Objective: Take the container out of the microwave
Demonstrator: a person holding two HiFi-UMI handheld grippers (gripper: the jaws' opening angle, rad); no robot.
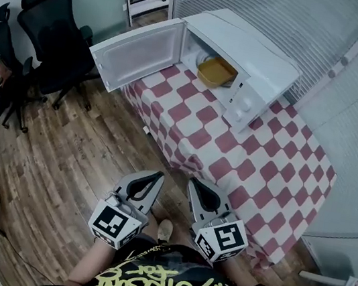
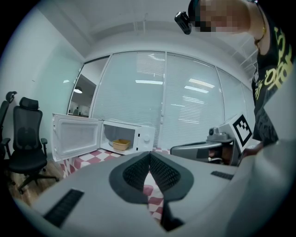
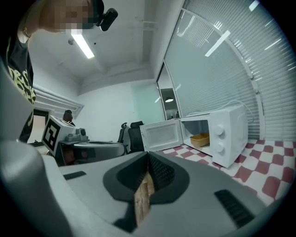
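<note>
Inside the white microwave (image 1: 246, 68), which stands on a checked tablecloth (image 1: 284, 163), a yellow container (image 1: 217, 72) sits just behind the open door (image 1: 136, 54). Well short of the microwave, the left gripper (image 1: 158, 176) and right gripper (image 1: 194, 184) are side by side, each with its jaws pressed together on nothing. Reaching in with the jaws closed would probably shove the container deeper, and the left gripper could clip the door. Only the head view looks down on the container; the left gripper view sees it face-on

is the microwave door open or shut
Open: the microwave door is swung wide to the left, showing the yellow container inside.
</note>
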